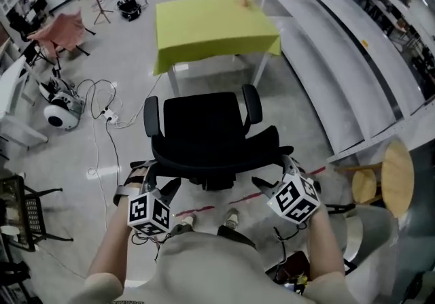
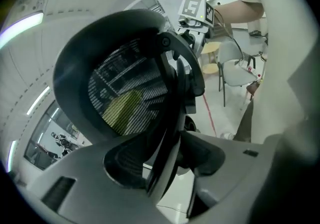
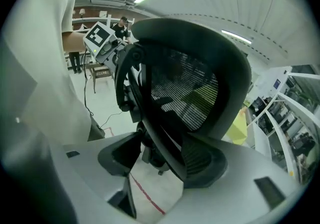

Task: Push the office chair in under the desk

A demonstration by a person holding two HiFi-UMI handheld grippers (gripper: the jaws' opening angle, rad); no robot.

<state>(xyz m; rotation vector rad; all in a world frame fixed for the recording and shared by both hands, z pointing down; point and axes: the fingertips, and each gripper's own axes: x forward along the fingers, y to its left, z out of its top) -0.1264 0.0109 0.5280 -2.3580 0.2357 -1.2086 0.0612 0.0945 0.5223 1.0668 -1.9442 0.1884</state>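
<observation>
A pale grey glossy floor [image 1: 129, 44] is seen, strewn with white cables [image 1: 107, 116]; long white shelves [image 1: 319, 30] are ranged right, a round wooden stool [image 1: 397, 177] beside.

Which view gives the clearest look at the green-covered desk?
The head view: the desk's whole top shows from above, beyond the office chair. The left gripper view shows only a yellow-green patch of it through the chair's mesh back; the right gripper view shows slivers through and beside that mesh.
</observation>
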